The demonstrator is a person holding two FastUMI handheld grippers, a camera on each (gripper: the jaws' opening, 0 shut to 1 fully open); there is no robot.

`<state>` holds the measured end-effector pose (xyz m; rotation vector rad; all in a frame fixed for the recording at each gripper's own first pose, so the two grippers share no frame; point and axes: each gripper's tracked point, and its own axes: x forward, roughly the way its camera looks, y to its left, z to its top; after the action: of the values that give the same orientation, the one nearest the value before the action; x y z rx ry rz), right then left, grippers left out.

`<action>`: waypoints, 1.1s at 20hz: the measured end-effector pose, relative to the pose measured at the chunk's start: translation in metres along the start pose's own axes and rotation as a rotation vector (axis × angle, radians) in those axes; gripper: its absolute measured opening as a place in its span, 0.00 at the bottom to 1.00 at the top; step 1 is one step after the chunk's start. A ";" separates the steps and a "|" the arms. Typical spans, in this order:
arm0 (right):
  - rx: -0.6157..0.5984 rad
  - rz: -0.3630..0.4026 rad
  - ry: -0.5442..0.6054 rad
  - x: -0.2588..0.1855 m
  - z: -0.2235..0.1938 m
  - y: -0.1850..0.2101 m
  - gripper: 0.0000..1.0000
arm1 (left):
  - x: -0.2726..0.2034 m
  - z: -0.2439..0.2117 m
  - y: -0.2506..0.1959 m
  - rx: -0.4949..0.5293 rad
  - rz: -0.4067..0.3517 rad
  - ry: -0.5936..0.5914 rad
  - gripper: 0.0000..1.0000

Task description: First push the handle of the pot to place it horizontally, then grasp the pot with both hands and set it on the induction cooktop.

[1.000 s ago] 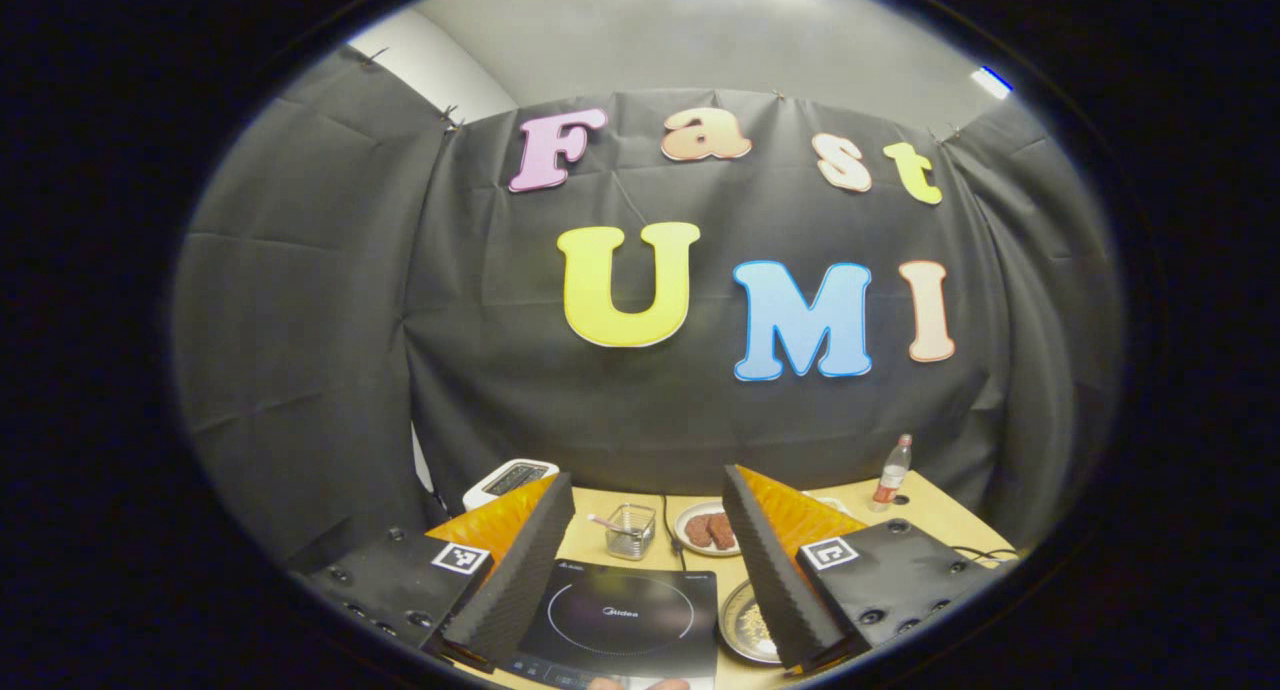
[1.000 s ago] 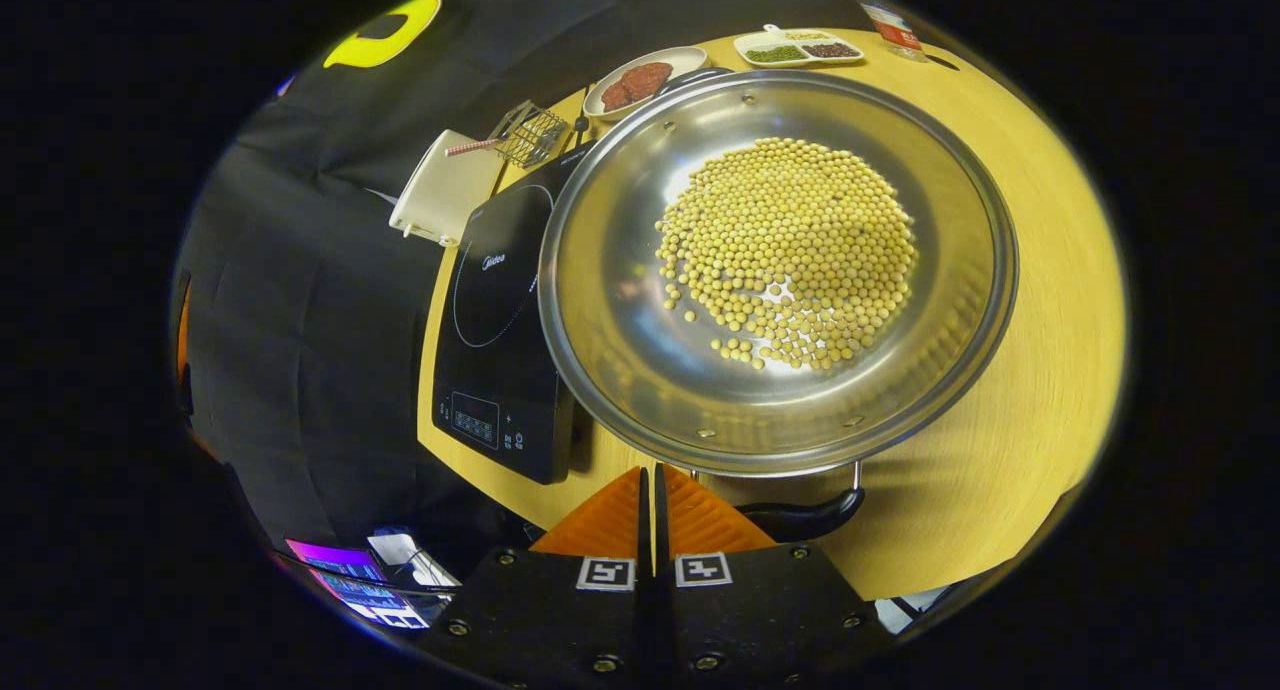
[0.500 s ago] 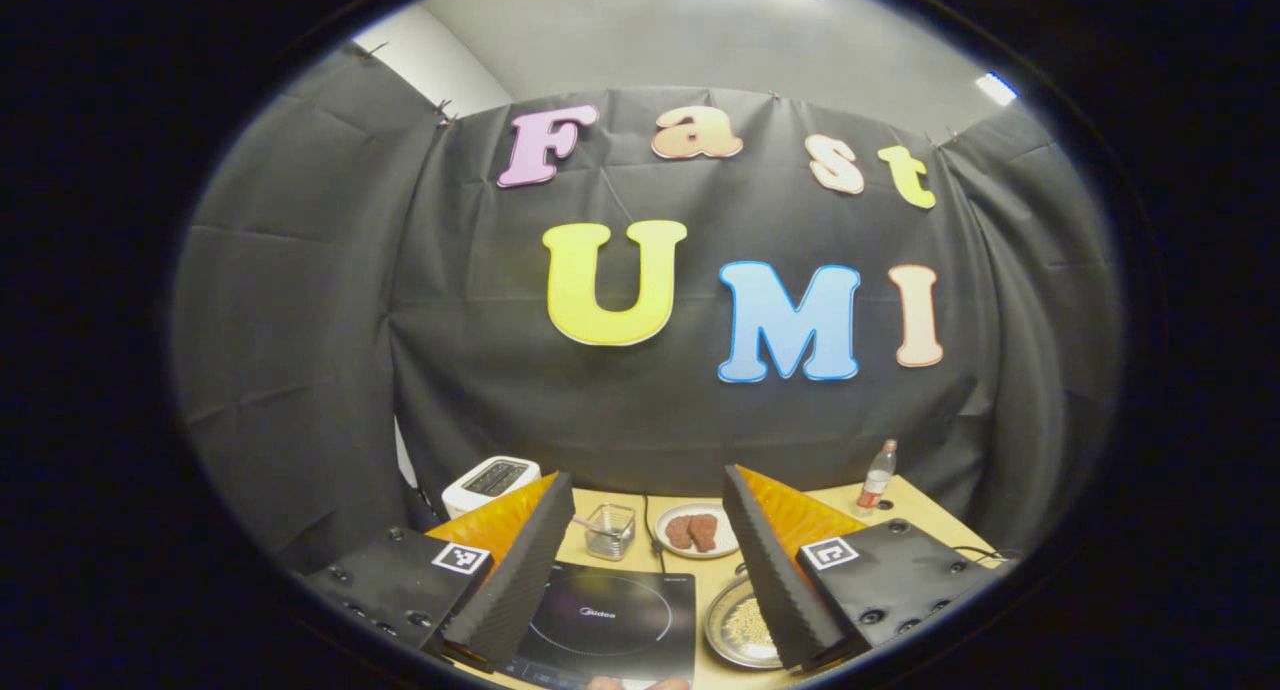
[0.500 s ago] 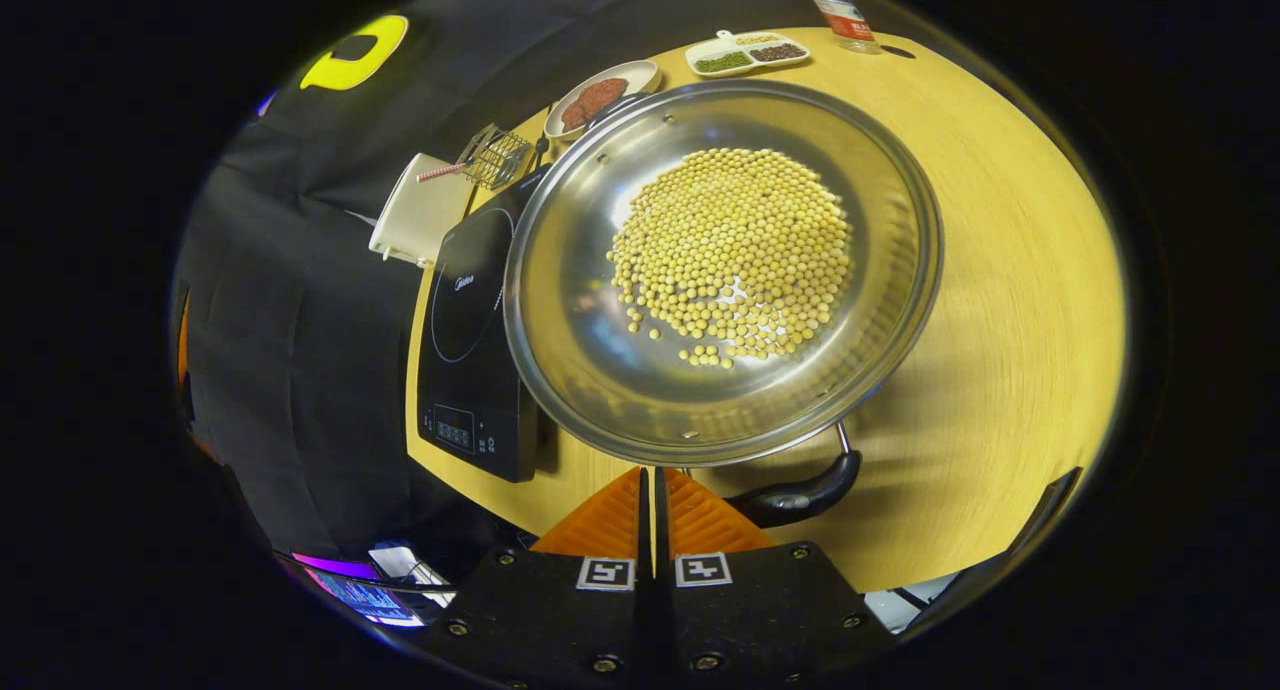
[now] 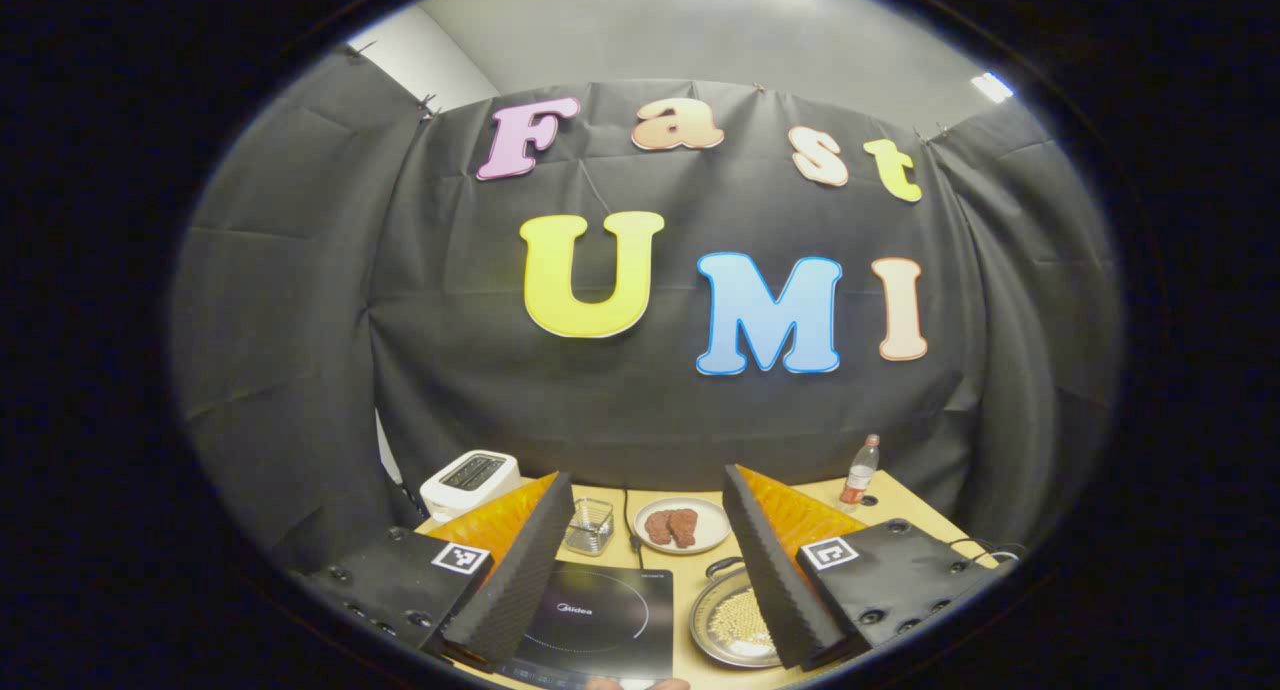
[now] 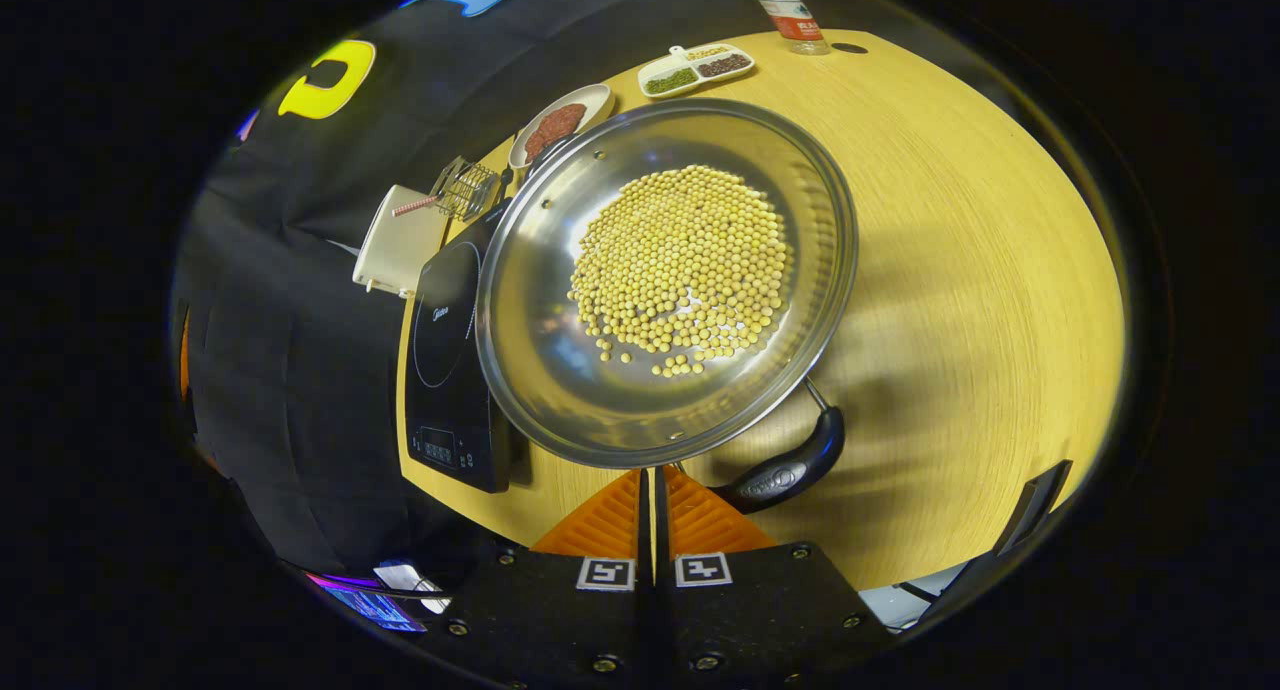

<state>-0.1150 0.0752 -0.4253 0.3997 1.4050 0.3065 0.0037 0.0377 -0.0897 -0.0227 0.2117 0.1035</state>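
Observation:
In the right gripper view a wide steel pot (image 6: 560,370) holding yellow beans (image 6: 680,260) sits on the wooden table (image 6: 980,270), right of the black induction cooktop (image 6: 445,360). Its black handle (image 6: 785,465) sticks out at the near rim, slanting up to the right. My right gripper (image 6: 650,475) is shut and empty, its tips at the pot's near rim beside the handle's base. In the left gripper view my left gripper (image 5: 647,473) hangs open above the table's near side, with the cooktop (image 5: 600,620) between its fingers and the pot (image 5: 735,625) partly behind its right finger.
At the back of the table stand a white toaster (image 5: 468,478), a small glass basket (image 5: 588,526), a plate of meat (image 5: 680,525) and a bottle (image 5: 858,470). A divided dish of beans (image 6: 695,65) lies near the bottle (image 6: 785,10). The table's right half is bare wood.
The pot has turned: its handle swung from lying level under the near rim to slanting up on the right. The left gripper drifted, so more of the pot shows beside its right finger.

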 end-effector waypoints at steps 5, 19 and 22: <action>-0.009 -0.060 -0.046 -0.012 0.012 -0.026 0.00 | 0.004 -0.006 -0.013 0.012 0.004 0.017 1.00; -0.019 -0.167 -0.113 -0.032 0.047 -0.073 0.00 | 0.022 -0.011 -0.045 0.028 -0.038 0.037 0.98; -0.017 -0.174 -0.124 -0.035 0.054 -0.081 0.01 | 0.024 -0.011 -0.049 0.029 -0.043 0.038 0.99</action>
<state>-0.0691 -0.0175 -0.4238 0.2757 1.3051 0.1495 0.0301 -0.0085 -0.1046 -0.0005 0.2501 0.0575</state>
